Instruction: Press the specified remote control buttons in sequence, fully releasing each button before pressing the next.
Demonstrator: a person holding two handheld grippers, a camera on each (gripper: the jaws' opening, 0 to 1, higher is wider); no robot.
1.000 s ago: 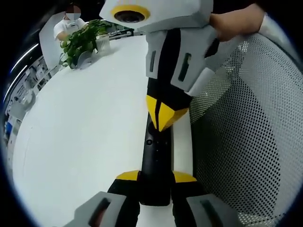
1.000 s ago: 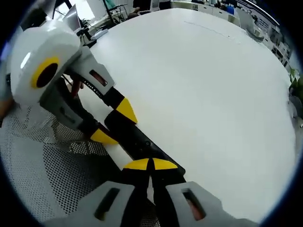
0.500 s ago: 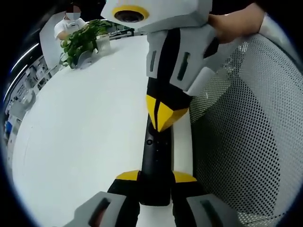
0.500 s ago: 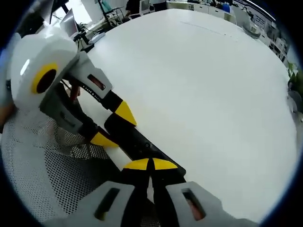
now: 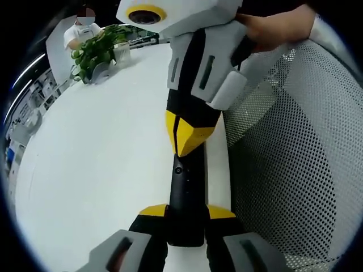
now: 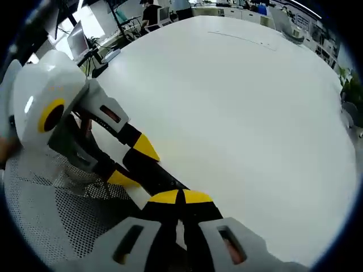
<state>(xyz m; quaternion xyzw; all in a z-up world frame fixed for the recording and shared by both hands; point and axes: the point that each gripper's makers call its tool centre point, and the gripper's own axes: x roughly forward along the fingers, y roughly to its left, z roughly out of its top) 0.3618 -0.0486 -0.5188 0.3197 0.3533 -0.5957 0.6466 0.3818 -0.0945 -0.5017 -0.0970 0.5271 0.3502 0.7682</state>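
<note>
A slim black remote control [image 5: 186, 190] lies along the edge of a white table [image 5: 96, 158]. My left gripper [image 5: 187, 211] is shut on its near end, one yellow-tipped finger on each side. My right gripper [image 5: 182, 139] comes down from above with its yellow tips shut together, pointing at the remote's far half just above a small round button [image 5: 178, 170]. Whether the tips touch the remote I cannot tell. In the right gripper view, my right gripper [image 6: 180, 196] stays shut over the remote control [image 6: 156, 175], and the left gripper [image 6: 134, 164] clamps it from the left.
A white mesh chair [image 5: 295, 158] stands close along the table edge; the chair [image 6: 51, 209] is also beside the left gripper. A potted plant [image 5: 99, 48] and a seated person [image 5: 79, 28] are at the table's far end. The wide table top [image 6: 238, 113] is bare.
My right gripper has shifted a little sideways along the remote and tilted, so the small round button below its tips now shows. The left gripper holds still.
</note>
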